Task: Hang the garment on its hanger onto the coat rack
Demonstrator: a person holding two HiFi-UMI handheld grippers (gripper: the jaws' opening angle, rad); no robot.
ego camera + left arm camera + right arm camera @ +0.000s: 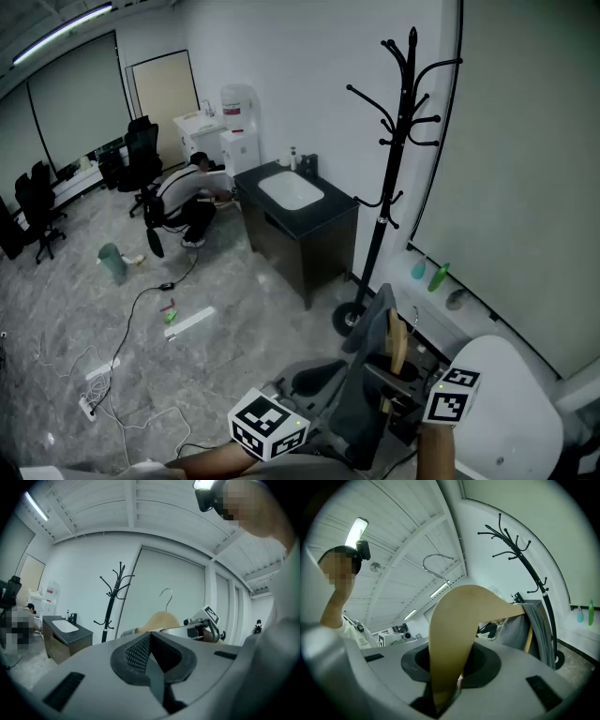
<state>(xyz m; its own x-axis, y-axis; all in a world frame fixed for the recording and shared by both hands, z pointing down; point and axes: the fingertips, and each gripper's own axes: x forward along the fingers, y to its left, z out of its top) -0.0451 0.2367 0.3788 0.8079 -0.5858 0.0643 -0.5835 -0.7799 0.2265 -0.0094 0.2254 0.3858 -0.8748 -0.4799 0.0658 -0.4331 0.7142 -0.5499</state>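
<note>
A wooden hanger [457,634] with a metal hook [436,566] stands between the jaws of my right gripper [450,670], which is shut on its lower arm. A grey garment [368,380] hangs from the hanger [397,342], low in the head view. My right gripper [403,384] is just right of the garment. The black coat rack [394,169] stands behind it against the wall, and also shows as the coat rack [525,559] and the coat rack [112,604]. My left gripper [150,653] is shut with nothing between its pads; the left gripper [295,433] sits low, left of the garment.
A black cabinet with a white sink [292,192] stands left of the rack. A person [187,202] crouches beyond it near office chairs [141,155]. Cables [122,375] lie on the floor. A white rounded seat [516,403] is at bottom right. Green bottles [438,275] stand on the ledge.
</note>
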